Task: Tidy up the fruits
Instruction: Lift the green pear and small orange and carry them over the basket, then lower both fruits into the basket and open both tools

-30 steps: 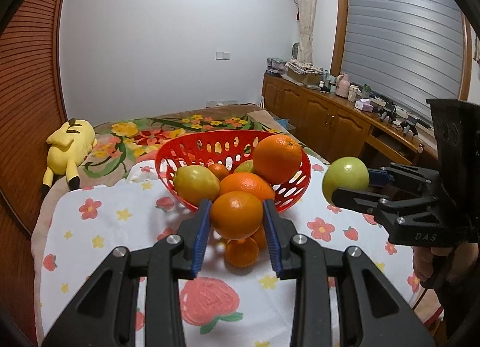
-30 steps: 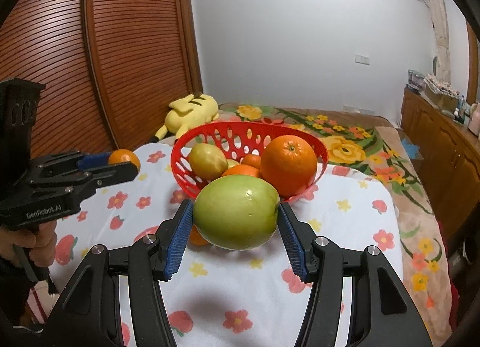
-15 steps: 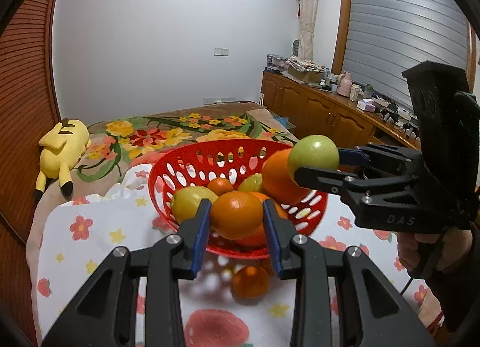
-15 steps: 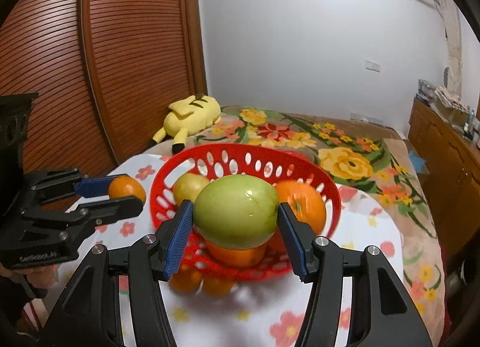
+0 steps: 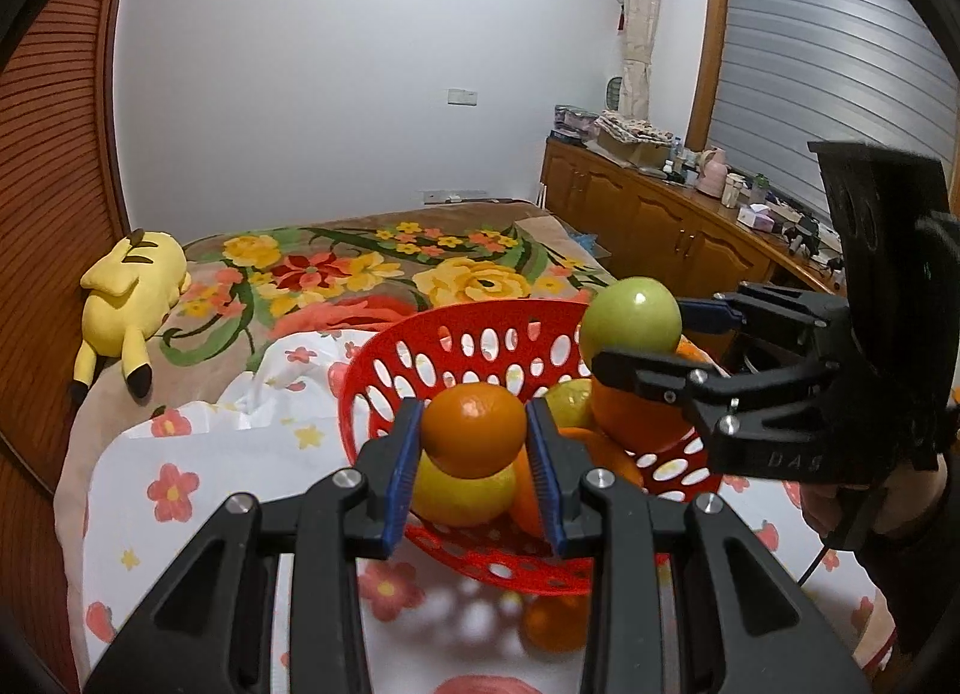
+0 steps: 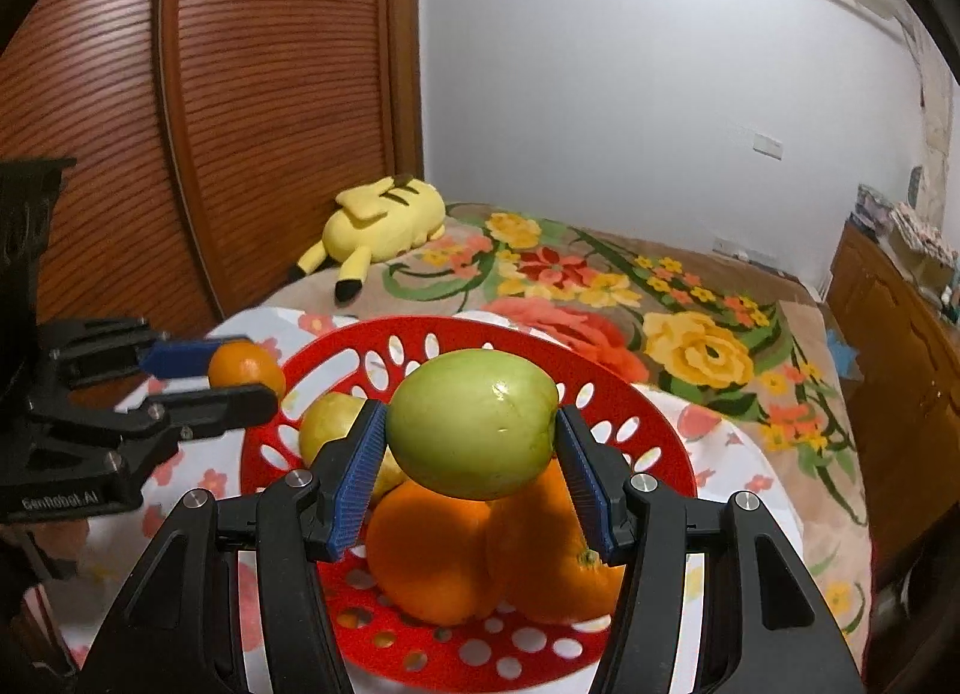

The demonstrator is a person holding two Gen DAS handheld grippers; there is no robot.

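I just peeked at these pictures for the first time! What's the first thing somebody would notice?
Probably the round red plastic basket with oval holes on the flowery white cloth, piled with oranges and a yellow fruit. Right over it, the right gripper holds a big smooth green apple, and the left gripper holds a small round orange tangerine. Behind, a yellow plush toy lies on the flowered bedspread.

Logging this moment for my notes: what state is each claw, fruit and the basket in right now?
Left claw: shut on small orange, above the basket.
Right claw: shut on green apple, above the basket.
Red basket: upright, holding several fruits.
Loose orange: on the tablecloth, outside the basket.
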